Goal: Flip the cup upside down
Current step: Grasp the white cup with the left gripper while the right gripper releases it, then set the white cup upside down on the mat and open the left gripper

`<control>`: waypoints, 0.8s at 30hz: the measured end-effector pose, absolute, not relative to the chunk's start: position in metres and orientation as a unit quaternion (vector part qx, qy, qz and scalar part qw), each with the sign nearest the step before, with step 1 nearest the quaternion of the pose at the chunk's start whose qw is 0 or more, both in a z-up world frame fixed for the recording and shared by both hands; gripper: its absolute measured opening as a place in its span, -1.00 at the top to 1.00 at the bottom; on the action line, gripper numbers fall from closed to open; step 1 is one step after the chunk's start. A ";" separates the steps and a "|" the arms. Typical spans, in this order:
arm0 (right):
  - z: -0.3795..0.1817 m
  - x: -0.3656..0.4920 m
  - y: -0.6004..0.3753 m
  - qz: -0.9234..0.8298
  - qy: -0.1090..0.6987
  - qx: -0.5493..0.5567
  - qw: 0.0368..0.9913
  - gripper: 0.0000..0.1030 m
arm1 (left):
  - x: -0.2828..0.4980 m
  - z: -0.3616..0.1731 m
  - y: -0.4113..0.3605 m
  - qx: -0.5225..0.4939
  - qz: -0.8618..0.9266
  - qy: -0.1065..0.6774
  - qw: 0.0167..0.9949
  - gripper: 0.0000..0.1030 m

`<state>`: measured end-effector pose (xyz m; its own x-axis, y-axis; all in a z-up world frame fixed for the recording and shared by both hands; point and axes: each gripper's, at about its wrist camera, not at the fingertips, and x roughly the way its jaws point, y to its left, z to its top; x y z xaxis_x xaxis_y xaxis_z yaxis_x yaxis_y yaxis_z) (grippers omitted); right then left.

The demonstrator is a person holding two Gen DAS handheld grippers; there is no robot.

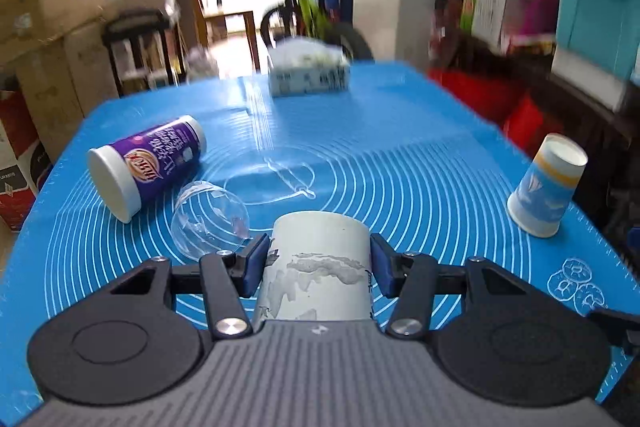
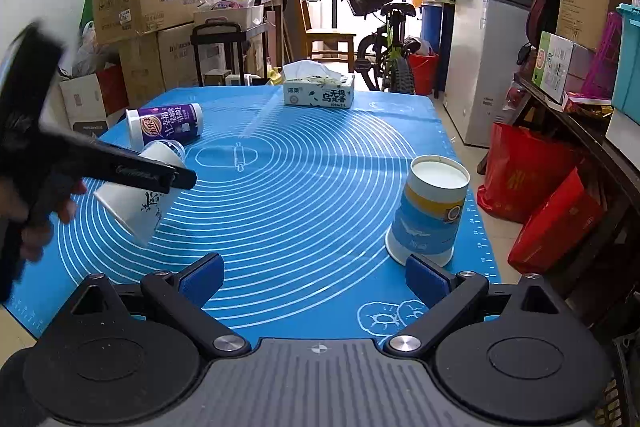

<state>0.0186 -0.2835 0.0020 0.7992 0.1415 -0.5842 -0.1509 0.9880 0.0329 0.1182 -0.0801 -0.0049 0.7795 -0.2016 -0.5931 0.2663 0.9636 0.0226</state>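
Left hand-held gripper (image 1: 319, 261) is clamped on the white paper cup (image 1: 320, 267), tilted, lower left of the right view; right hand-held gripper (image 2: 316, 275) gapes wide, holding nothing, beside the upside-down blue cup (image 2: 430, 207).

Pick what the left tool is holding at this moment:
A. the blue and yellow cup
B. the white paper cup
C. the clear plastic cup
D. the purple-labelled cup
B: the left tool has both pads pressed on the white paper cup, and the right wrist view shows that cup tilted off the blue mat.
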 end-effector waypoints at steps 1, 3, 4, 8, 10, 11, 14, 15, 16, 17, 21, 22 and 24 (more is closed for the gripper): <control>0.002 0.018 -0.282 0.078 0.307 -0.009 0.949 -0.91 | 0.112 -0.009 -0.080 0.052 -0.118 0.292 0.948 -0.07; 0.002 0.016 -0.278 0.080 0.304 -0.014 0.949 -0.91 | 0.101 -0.016 -0.078 0.053 -0.101 0.260 0.959 -0.07; 0.003 0.015 -0.276 0.081 0.303 -0.016 0.949 -0.91 | 0.098 -0.019 -0.077 0.048 -0.096 0.251 0.962 -0.07; 0.003 0.012 -0.272 0.084 0.298 -0.015 0.951 -0.91 | 0.093 -0.030 -0.070 0.016 -0.088 0.240 0.967 -0.07; 0.004 0.010 -0.272 0.085 0.295 -0.012 0.951 -0.91 | 0.086 -0.032 -0.069 0.017 -0.086 0.226 0.970 -0.07; 0.004 0.009 -0.271 0.085 0.295 -0.012 0.952 -0.91 | 0.081 -0.032 -0.067 0.020 -0.086 0.223 0.971 -0.07; 0.005 0.006 -0.271 0.085 0.292 -0.010 0.953 -0.91 | 0.071 -0.028 -0.066 0.029 -0.088 0.220 0.971 -0.07; 0.005 0.004 -0.271 0.085 0.292 -0.009 0.953 -0.91 | 0.068 -0.027 -0.066 0.031 -0.088 0.220 0.971 -0.07; 0.006 0.003 -0.271 0.085 0.291 -0.008 0.953 -0.91 | 0.064 -0.026 -0.065 0.031 -0.088 0.221 0.971 -0.07; 0.007 0.002 -0.270 0.085 0.290 -0.008 0.953 -0.91 | 0.059 -0.026 -0.062 0.030 -0.086 0.224 0.970 -0.07; 0.009 -0.005 -0.268 0.088 0.288 -0.008 0.954 -0.91 | 0.048 -0.025 -0.055 0.015 -0.082 0.245 0.966 -0.07; 0.010 -0.006 -0.267 0.089 0.287 -0.008 0.954 -0.91 | 0.047 -0.024 -0.053 0.011 -0.080 0.252 0.964 -0.07; 0.011 -0.009 -0.265 0.091 0.286 -0.008 0.954 -0.91 | 0.045 -0.025 -0.051 0.004 -0.079 0.263 0.962 -0.08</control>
<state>-0.0088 -0.2652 0.0111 0.8199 0.1695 -0.5469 -0.1789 0.9832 0.0366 0.0447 -0.0505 -0.0248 0.8492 -0.1499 -0.5064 0.1544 0.9874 -0.0335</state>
